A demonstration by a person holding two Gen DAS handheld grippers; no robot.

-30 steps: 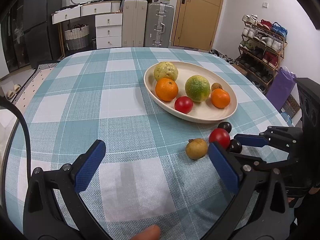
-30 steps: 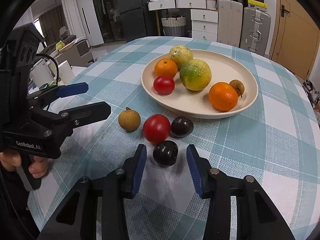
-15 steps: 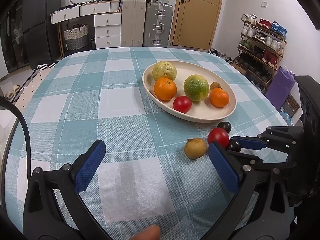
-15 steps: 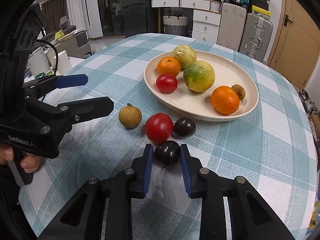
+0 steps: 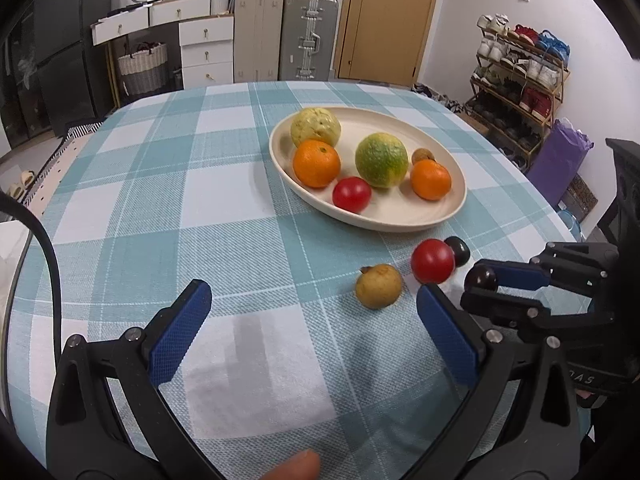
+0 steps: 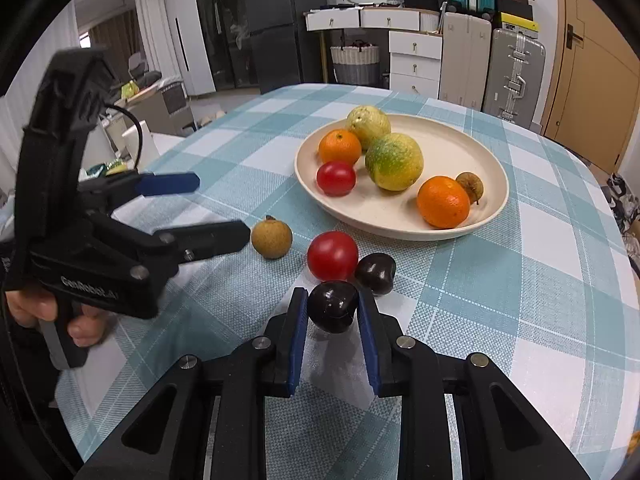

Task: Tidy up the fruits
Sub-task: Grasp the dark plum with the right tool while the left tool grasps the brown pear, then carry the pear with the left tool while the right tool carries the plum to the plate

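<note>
The right gripper (image 6: 333,312) has its blue-padded jaws closed on a dark purple round plum (image 6: 333,306), held just above the teal-and-white checked tabletop (image 6: 500,280), beside a red tomato (image 6: 332,255) and a second dark plum (image 6: 375,273). The left gripper (image 5: 312,320) hovers with jaws spread wide and empty, near a small tan longan-like fruit (image 5: 378,286). The cream oval plate (image 6: 490,208) holds six fruits.
</note>
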